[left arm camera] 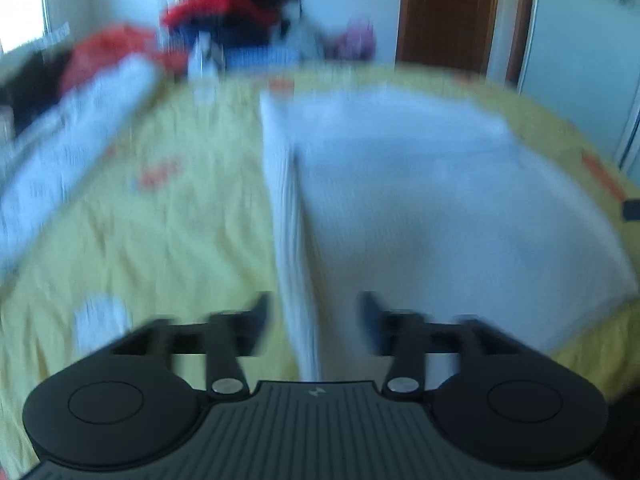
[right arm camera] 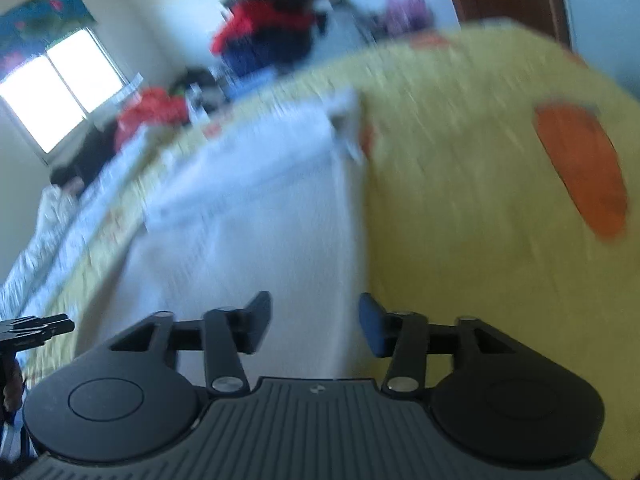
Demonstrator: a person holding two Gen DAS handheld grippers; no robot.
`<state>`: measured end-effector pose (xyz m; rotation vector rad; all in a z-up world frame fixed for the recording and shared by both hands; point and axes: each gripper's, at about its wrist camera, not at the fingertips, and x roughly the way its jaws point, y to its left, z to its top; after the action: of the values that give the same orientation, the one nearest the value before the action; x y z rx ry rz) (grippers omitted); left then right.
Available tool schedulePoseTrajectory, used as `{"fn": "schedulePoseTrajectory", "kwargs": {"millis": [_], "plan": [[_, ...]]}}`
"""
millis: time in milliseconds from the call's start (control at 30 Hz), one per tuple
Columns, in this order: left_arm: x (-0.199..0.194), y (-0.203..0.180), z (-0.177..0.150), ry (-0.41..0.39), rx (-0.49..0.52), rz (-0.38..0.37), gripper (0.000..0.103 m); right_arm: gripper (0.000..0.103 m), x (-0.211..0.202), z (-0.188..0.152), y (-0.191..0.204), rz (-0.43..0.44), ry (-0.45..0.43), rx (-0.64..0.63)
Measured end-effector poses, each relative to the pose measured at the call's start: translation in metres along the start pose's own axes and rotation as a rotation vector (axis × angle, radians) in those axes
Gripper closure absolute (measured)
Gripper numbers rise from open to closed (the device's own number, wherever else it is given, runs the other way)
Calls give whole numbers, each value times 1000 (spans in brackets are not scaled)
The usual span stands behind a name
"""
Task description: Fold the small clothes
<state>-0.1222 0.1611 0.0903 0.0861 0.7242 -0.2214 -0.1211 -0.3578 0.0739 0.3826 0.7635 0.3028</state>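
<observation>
Lying flat mid-bed, the white garment [left arm camera: 440, 184] looks light and limp. Both the left gripper [left arm camera: 314, 320] and the right gripper [right arm camera: 316, 320] gape empty; its side edges seem best to pinch.

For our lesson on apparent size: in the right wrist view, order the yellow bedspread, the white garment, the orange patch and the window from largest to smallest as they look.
1. yellow bedspread
2. white garment
3. window and orange patch: similar, so unranked; nearness and blur distort both.
</observation>
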Motion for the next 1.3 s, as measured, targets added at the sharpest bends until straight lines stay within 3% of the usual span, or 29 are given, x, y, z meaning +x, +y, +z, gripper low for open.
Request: {"fn": "schedulePoseTrajectory", "kwargs": {"millis": [33, 100, 133, 233, 367, 400, 500, 767, 1000, 1167, 1300], "plan": [[-3, -6, 10, -81, -7, -12, 13, 33, 10, 5, 8, 20, -17, -17], [4, -22, 26, -201, -31, -32, 10, 32, 43, 14, 31, 70, -17, -57], [19, -36, 35, -208, -39, -34, 10, 32, 60, 17, 41, 89, -7, -77], [82, -73, 49, -143, -39, 8, 11, 34, 122, 24, 71, 90, 49, -119], [157, -109, 33, 49, 71, 139, 10, 34, 173, 19, 93, -87, 62, -230], [155, -108, 22, -3, 48, 143, 9, 33, 174, 13, 97, -102, 36, -287], [148, -95, 11, 11, -29, 121, 9, 29, 163, -15, 105, -154, 4, -448], [114, -94, -14, 9, -29, 112, 9, 24, 85, -75, 81, -145, -34, -475], [103, -91, -15, 33, -61, 93, 9, 22, 83, -70, 85, -150, 27, -482], [93, -85, -23, 35, -92, 83, 9, 21, 83, -71, 85, -147, 21, -485], [89, -93, -28, 74, -50, 108, 5, 20, 85, -67, 89, -158, 35, -491]]}}
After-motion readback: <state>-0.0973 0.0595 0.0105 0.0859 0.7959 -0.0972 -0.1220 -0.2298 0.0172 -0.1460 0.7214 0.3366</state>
